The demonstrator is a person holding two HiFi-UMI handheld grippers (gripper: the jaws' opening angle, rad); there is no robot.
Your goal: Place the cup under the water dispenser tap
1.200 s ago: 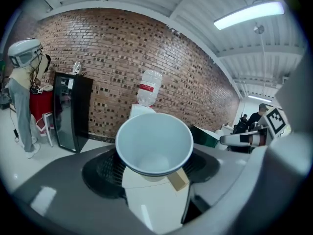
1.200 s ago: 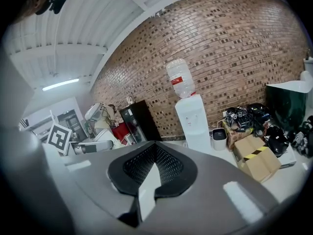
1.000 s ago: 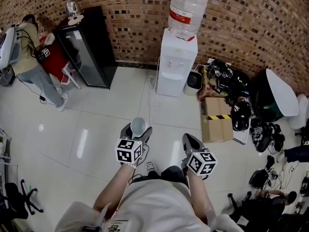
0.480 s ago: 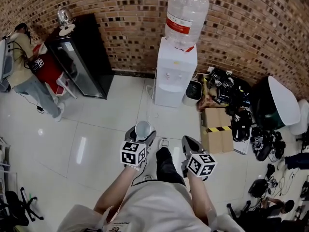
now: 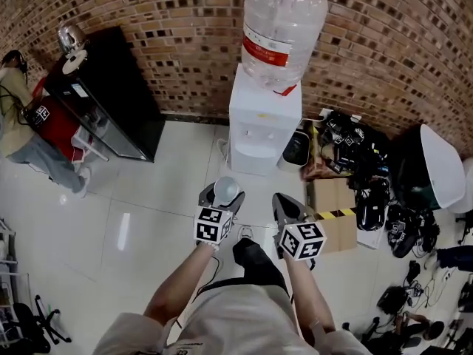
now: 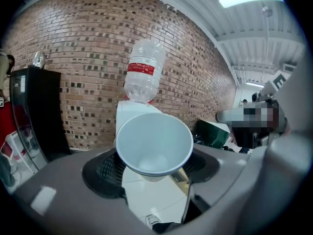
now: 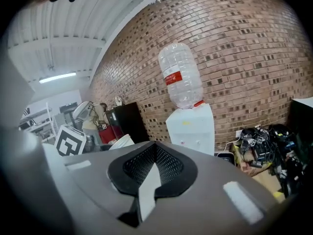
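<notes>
White paper cup (image 5: 225,190), thin-walled, tapered and empty, sits between the jaws of the left gripper (image 5: 222,198), mouth up. In the left gripper view the jaws stand wide, with the black pads pressing the cup's lower wall from both sides, so it is held. The cup is out over the white tiled floor (image 5: 140,198), in front of the white floor-standing water dispenser (image 5: 264,117) and well apart from it. The dispenser stands against the brick wall (image 5: 170,28) and carries an inverted clear bottle with a red label (image 5: 283,28).

Right gripper (image 7: 154,173) is just beside the left, jaws brought together, nothing in them.

Step in hand, by my reading, is carrying the cup to the tap recess, and placing has not started. The taps are too small to tell apart here.

To do it well:
- Keep the grip as it is. Thin paper will likely buckle if squeezed more.
- Keep the mouth up and come straight at the dispenser front.
- Line the cup centre under one spout, then lower until the base rests before letting go.
- Hold the right gripper off to the side, clear of the recess.
- Mind the dark bags (image 5: 347,143) and cardboard box (image 5: 336,205) right of the dispenser, and the black cabinet (image 5: 111,102) to its left.
</notes>
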